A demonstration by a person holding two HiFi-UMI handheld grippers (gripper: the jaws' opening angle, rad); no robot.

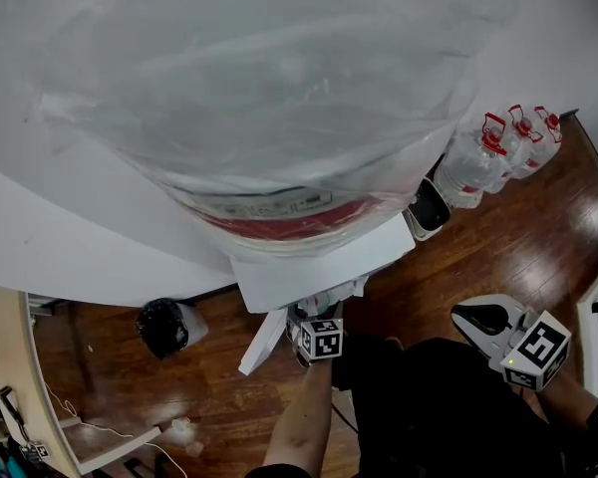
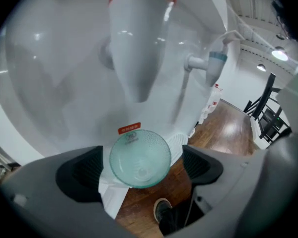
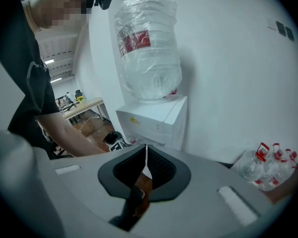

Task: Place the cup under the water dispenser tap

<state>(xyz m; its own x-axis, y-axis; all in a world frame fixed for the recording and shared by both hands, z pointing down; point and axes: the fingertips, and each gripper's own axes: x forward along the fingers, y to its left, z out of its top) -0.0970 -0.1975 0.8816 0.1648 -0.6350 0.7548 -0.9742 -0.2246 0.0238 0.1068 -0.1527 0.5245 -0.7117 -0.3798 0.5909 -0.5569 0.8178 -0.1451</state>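
A clear greenish glass cup [image 2: 140,157] stands upright beneath the red-topped tap [image 2: 139,43] of the white water dispenser [image 3: 154,120]. It lies between the jaws of my left gripper [image 2: 141,166], which is open: a gap shows on each side of the cup and the pads [image 2: 82,175] do not touch it. A blue tap [image 2: 216,63] sticks out to the right. In the head view the left gripper [image 1: 309,325] reaches under the dispenser's front and the cup is hidden. My right gripper [image 3: 146,166] is shut and empty, held back at the right [image 1: 478,319].
A large wrapped water bottle [image 1: 269,98] sits on the dispenser and fills most of the head view. Several small bottles [image 1: 503,152] stand by the wall at right. A black bin [image 1: 164,327] is on the wooden floor at left, beside a desk [image 1: 10,366].
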